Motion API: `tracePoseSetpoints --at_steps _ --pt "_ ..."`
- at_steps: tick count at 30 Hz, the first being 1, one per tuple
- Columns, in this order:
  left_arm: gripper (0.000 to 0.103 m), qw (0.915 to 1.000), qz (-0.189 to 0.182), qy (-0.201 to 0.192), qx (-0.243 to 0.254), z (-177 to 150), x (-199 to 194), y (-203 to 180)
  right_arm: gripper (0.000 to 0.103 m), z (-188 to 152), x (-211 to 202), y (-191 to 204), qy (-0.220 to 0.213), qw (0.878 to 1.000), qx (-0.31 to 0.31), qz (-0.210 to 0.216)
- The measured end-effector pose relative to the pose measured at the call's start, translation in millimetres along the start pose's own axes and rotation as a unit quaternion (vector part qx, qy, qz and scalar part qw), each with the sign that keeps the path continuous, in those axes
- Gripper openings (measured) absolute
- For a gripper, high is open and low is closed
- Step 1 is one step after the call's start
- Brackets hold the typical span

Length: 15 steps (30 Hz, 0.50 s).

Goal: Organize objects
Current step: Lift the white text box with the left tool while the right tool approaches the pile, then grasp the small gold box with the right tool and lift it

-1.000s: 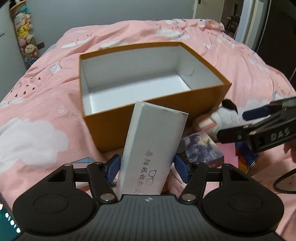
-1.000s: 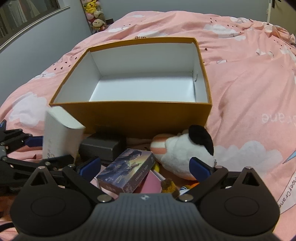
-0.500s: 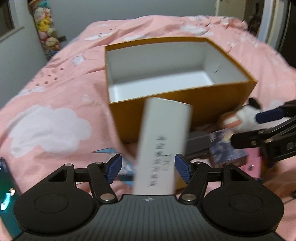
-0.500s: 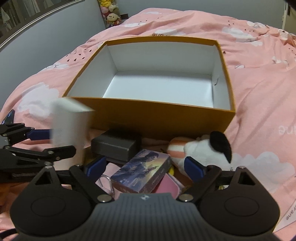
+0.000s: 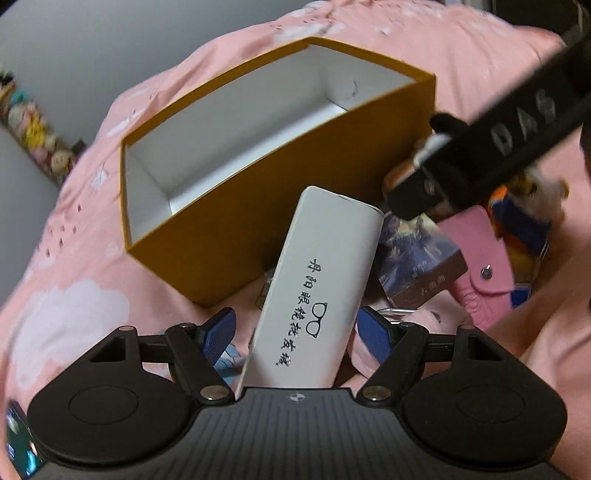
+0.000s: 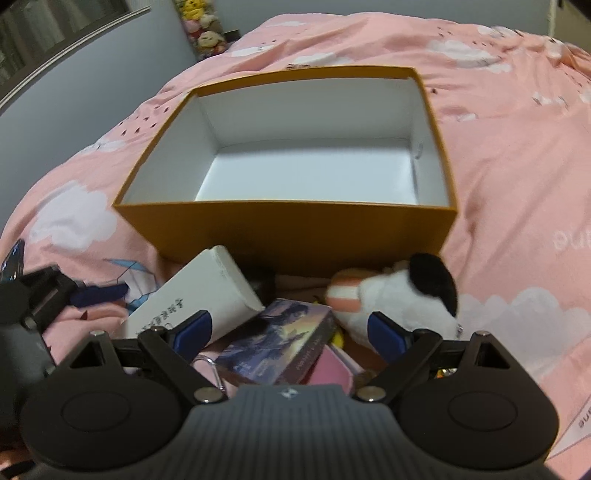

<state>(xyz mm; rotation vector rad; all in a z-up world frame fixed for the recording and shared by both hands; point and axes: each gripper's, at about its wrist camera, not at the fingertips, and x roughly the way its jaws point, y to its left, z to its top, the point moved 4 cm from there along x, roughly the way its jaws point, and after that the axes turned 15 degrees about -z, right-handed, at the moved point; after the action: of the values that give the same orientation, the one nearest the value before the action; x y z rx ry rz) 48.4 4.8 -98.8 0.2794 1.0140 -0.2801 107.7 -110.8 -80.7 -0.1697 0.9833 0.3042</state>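
White glasses box, black lettering

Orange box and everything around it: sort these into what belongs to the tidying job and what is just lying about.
Part of the job:
orange box, nothing in it
white glasses case, between the left gripper pads
illustrated card box
black-and-white plush
pink pouch
right gripper, open over the pile

Just lying about:
pink cloud bedspread
plush toys by the wall

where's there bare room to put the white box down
The orange box is bare inside, its white floor open wall to wall. Bedspread right of it is bare too. In front it is crowded: white box, picture box, plush, pink pouch.
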Motion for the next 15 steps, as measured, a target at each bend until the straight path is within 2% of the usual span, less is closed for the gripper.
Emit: tracePoseSetpoints --at_steps 5,7,9,15 --pt "0.086 0.9996 0.007 0.014 0.023 1.2 11.3 -3.5 0.092 -1.3 1.5 -3.6 0.003 1.0 0.007 0.001" --pt "0.076 0.9996 -0.003 0.016 0.023 0.7 14.7 -4.0 0.092 -2.0 4.0 -1.2 0.008 1.0 0.006 0.004" --pt "0.073 0.9997 -0.006 0.013 0.021 0.0 13.9 -2.3 0.092 -3.1 4.5 1.1 0.01 1.0 0.002 0.005" --pt "0.071 0.9996 -0.012 -0.013 -0.024 -3.8 -2.0 11.7 0.092 -4.4 3.2 1.8 0.008 1.0 -0.001 0.0"
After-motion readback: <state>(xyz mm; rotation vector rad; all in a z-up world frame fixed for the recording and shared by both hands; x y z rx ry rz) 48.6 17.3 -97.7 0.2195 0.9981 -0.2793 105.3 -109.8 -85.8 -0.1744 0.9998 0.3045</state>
